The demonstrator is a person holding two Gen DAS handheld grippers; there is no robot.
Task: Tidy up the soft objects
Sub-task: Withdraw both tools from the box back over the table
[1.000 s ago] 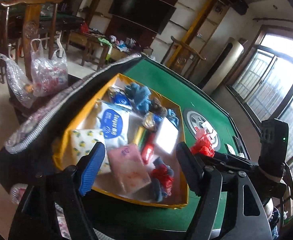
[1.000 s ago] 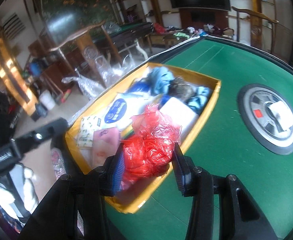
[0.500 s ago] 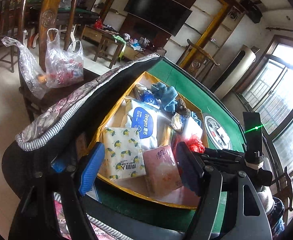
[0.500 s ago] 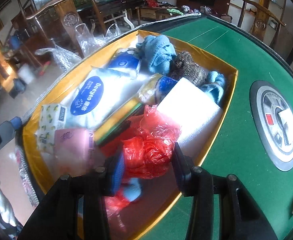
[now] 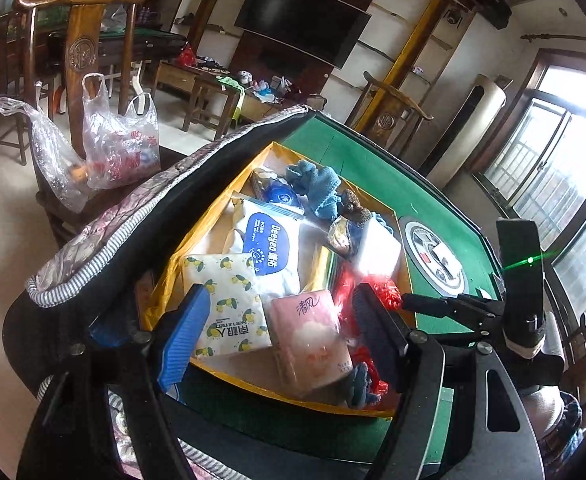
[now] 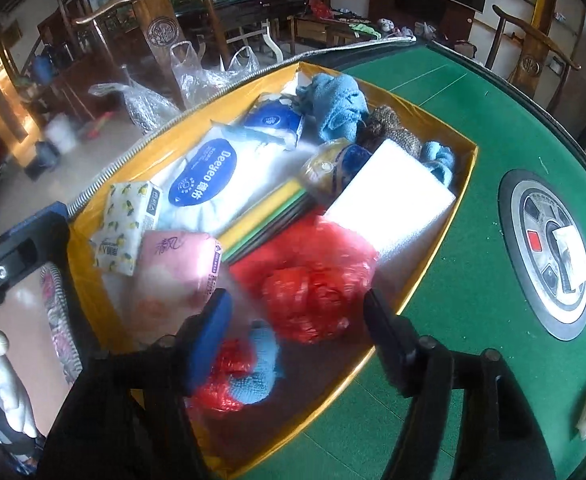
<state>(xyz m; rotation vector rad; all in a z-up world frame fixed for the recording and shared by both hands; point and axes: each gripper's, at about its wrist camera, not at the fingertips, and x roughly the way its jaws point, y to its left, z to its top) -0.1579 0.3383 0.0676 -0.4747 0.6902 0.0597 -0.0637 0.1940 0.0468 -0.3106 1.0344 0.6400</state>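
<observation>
A yellow-walled open box sits on the green felt table and is packed with soft goods. In the right wrist view the right gripper hangs over the box's near end; its jaws have just been opening and now stand apart, with the crumpled red plastic bag lying loose in the box between and just beyond the fingertips, neither pad pressing on it. Just beside the bag, nearer the camera, lies a smaller red scrap with a blue knitted piece. To the left of the bag rests a pink tissue pack, and beyond that a lemon-print tissue pack against the box's left wall. A large white wipes pack with a blue oval label fills the middle, a second small blue-labelled pack behind it. A flat white foam block lies along the right wall, touching the red bag, with yellow and green flat sheets wedged between it and the wipes. At the far end sit a light-blue knitted cloth and a brown knitted piece.

The left gripper hovers over the box's near wall, jaws moderately apart and empty, the lemon and pink packs showing between them.
</observation>
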